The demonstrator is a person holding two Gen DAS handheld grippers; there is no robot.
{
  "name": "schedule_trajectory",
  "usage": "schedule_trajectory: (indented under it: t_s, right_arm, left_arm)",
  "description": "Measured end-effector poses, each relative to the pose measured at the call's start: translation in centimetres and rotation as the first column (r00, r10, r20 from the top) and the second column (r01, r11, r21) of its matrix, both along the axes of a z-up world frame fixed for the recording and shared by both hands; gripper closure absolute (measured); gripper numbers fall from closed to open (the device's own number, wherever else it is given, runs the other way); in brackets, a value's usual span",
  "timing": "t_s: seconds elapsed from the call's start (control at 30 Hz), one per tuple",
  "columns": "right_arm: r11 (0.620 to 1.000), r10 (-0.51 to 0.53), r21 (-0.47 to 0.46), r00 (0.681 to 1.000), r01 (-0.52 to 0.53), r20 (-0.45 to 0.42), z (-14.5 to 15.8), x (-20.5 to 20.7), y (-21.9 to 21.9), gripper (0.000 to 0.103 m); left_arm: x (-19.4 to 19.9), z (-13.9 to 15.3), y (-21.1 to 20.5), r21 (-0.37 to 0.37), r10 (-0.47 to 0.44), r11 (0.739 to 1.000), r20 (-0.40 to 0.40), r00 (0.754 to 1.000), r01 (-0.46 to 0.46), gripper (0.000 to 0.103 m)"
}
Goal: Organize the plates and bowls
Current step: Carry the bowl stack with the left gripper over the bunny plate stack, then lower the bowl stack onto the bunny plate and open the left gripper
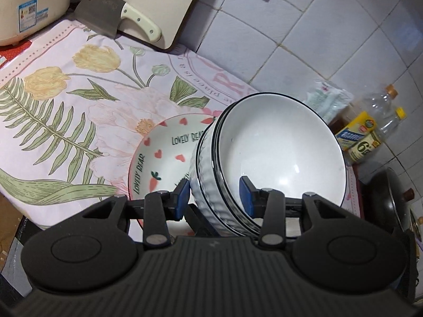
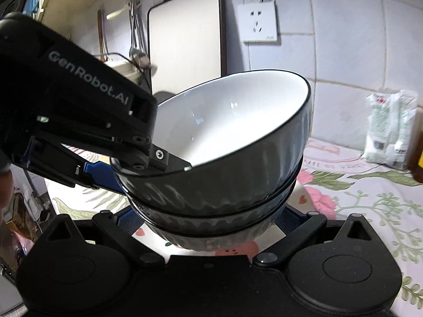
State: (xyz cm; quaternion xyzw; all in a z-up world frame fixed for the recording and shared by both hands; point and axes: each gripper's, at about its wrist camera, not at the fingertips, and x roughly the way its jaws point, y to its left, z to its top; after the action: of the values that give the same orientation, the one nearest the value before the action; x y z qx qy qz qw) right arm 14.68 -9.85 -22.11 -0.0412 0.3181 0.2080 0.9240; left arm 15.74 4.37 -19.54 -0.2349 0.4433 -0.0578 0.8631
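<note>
Above the heart plate [image 1: 164, 155] on the flowery surface [image 1: 66, 100], left gripper [image 1: 215, 198] jaws pinching the rim of the tilted stack of white bowls [image 1: 269, 158]. Right gripper [image 2: 208, 219] jaws open wide, cupping the stack's sides, grip unclear. Best lowered slowly, kept level.

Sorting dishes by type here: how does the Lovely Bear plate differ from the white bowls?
The plate is shallow and printed with hearts, carrots and lettering; the bowls are deep, plain white inside, with ribbed outsides and dark rims. The plate lies flat on the cloth; the bowls are nested, tilted and gripped at the rim by the left gripper. Both are glossy.
</note>
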Motion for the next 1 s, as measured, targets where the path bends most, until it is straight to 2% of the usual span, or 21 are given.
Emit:
schedule_trajectory:
  t_s: [0.3, 0.67, 0.83, 0.93, 1.0]
  right_arm:
    - [0.998, -0.035, -0.048, 0.998, 0.032, -0.058, -1.1, 1.5, 0.9, 0.001]
    - [0.997, -0.029, -0.074, 0.997, 0.023, -0.072, -1.9, 2.2, 1.1, 0.001]
    - [0.998, -0.052, -0.039, 0.983, 0.046, -0.174, -1.6, 2.8, 0.3, 0.002]
    - [0.995, -0.063, -0.081, 0.985, 0.050, -0.160, -1.0, 1.8, 0.1, 0.002]
    - [0.995, -0.068, -0.076, 0.988, 0.058, -0.136, -0.2, 0.6, -0.2, 0.002]
  left_arm:
    - [1.2, -1.9, 0.5, -0.031, -0.015, 0.999, -0.026, 1.000, 0.015, 0.064]
    - [1.7, -2.8, 0.8, -0.041, -0.011, 0.999, -0.027, 1.000, 0.010, 0.064]
    - [2.0, -2.8, 0.7, -0.033, -0.014, 0.999, -0.034, 0.999, 0.013, 0.064]
    - [2.1, -2.8, 0.9, -0.034, -0.013, 0.999, -0.043, 0.999, 0.012, 0.064]
    - [2.2, -2.5, 0.7, -0.011, -0.012, 1.000, -0.055, 0.998, 0.012, 0.062]
